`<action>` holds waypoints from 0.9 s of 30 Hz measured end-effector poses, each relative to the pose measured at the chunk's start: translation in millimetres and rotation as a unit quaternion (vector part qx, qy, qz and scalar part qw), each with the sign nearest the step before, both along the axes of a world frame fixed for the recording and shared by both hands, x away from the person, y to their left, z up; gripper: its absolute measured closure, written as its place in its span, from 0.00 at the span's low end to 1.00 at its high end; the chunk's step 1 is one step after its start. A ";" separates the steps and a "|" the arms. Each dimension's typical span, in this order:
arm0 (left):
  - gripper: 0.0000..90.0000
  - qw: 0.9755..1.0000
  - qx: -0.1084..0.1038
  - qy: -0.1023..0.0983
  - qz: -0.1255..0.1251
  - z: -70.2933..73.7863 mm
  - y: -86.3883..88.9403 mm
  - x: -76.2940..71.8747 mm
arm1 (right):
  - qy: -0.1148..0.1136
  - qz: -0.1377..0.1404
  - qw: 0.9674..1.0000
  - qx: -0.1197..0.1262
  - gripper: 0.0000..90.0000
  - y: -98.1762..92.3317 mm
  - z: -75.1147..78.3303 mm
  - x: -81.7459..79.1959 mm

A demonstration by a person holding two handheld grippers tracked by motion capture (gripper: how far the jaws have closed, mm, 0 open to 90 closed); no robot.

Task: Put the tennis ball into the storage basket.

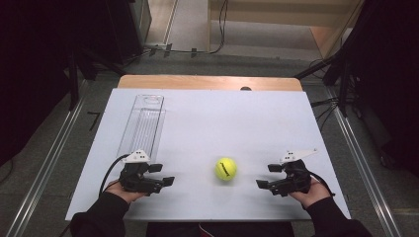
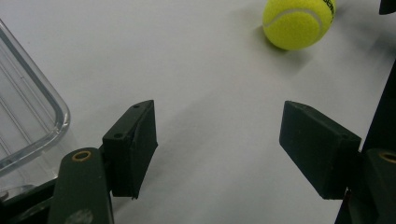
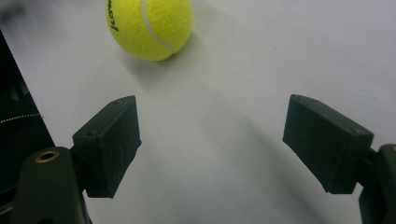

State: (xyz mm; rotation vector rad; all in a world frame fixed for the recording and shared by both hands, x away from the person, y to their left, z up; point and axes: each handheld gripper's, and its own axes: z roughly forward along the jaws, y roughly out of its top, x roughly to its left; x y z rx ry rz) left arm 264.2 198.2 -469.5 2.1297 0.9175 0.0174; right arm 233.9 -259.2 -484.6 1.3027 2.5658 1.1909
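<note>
Your left gripper (image 1: 165, 181) sat low over the near left of the counter (image 1: 207, 123), a matt white sheet laid on a wooden top whose far edge showed as a tan strip. Its black jaws stood spread with bare counter between them; in the left gripper view the pads (image 2: 140, 144) were blocky and dull-surfaced, pinching nothing. Your right gripper (image 1: 262, 183) mirrored it at the near right, jaws likewise spread and empty, pads (image 3: 109, 142) square-edged with a faintly scuffed face.

The fuzzy yellow-green tennis ball (image 1: 226, 168) lay on the counter between the two grippers, touching neither, with a white seam curve and dark printed lettering. The lettering was too small to read in the high view and cut off at the frame edge in both gripper views.

A long clear plastic tray (image 1: 143, 123) with rounded corners and ribbed floor lay at the far left, its near end partly hidden behind your left gripper. Your sleeves were dark; the room beyond the counter was too dim to make out.
</note>
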 end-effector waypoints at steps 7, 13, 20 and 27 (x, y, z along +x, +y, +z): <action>0.31 1.000 -0.003 0.002 -0.002 1.5 0.3 0.6 | -0.001 -0.001 1.000 0.001 0.19 -0.8 0.1 -0.3; 0.31 1.000 -0.003 0.000 -0.003 2.4 -1.7 0.3 | 0.000 0.000 1.000 0.002 0.19 -1.3 -0.5 0.0; 0.29 1.000 -0.006 -0.001 -0.004 2.5 0.0 0.9 | 0.000 -0.001 1.000 0.000 0.19 -1.0 -0.5 0.0; 0.29 1.000 -0.004 0.000 -0.006 2.7 0.3 1.7 | 0.001 0.000 1.000 -0.003 0.19 -0.5 -0.8 -0.3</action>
